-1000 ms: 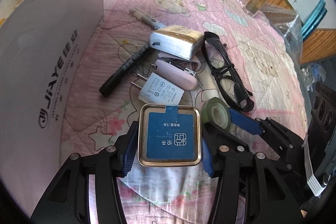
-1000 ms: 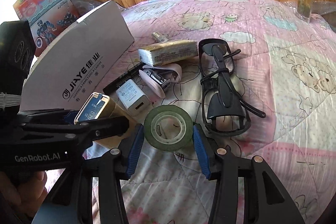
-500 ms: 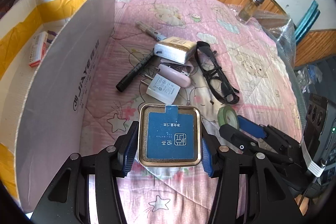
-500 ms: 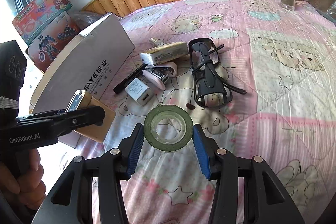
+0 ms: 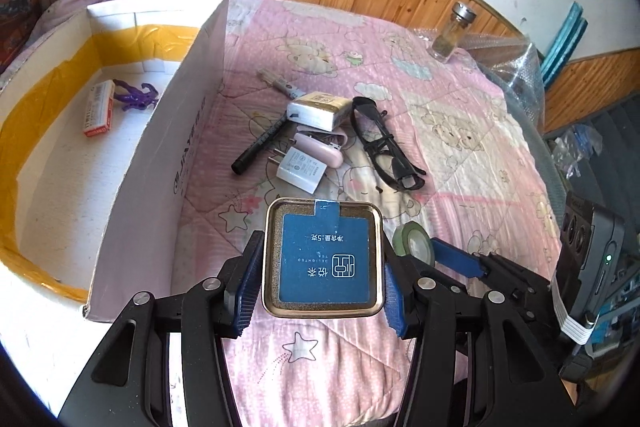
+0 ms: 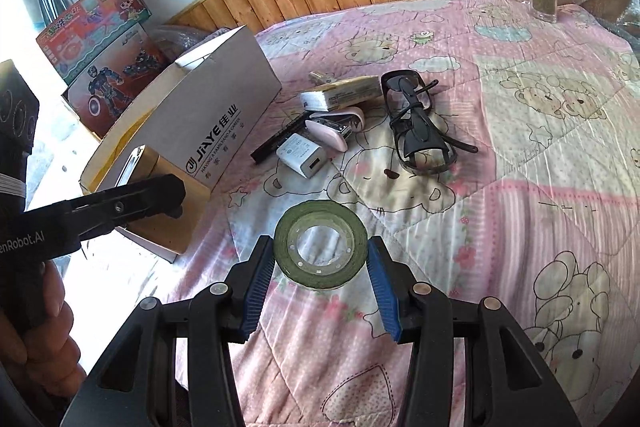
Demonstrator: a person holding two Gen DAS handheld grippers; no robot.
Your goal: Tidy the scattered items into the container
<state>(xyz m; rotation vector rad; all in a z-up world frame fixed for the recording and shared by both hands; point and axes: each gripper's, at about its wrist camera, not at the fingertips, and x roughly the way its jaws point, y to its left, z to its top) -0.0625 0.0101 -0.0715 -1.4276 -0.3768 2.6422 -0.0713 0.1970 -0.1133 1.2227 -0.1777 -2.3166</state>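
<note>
- Right, both hands are loaded & mid-carry. The left gripper (image 5: 322, 297) has its blue ribbed pads pressed on the two sides of a square tea tin (image 5: 323, 257), jaws set wide because the tin is wide.
- The right gripper (image 6: 321, 281) pinches a roll of green tape (image 6: 321, 244) edge to edge, jaws about half open, roll lying flat betw. the pads.
- Both items hang above the pink quilt (image 5: 460, 131), not yet over the box. The white cardboard box (image 5: 176, 131) sits to the left of the tin, open top, w/ a small red-and-white packet (image 5: 98, 103) & a purple clip (image 5: 136, 95) already on its floor.
- Next move, I'd say: swing each load left over the box wall, clear its rim, then let go low so the tin doesn't clatter.
- Still on the quilt, bunched close: a black marker (image 5: 260, 145), a white plug-in charger (image 5: 302, 169), a pink stapler (image 5: 320, 149), a wrapped tissue pack (image 5: 318, 109), black safety glasses (image 5: 386, 145) and a slim pen-like thing (image 5: 280, 85) I can't name.
- Materials: tin is hard metal w/ a gold rim & blue label, rigid, slick sides. Tape is a hollow ring w/ matte sides. Quilt is soft & puckered. Box walls are thin card, lined w/ yellow tape inside.
- A glass jar w/ a metal lid (image 5: 452, 33) stands far back, well apart.
</note>
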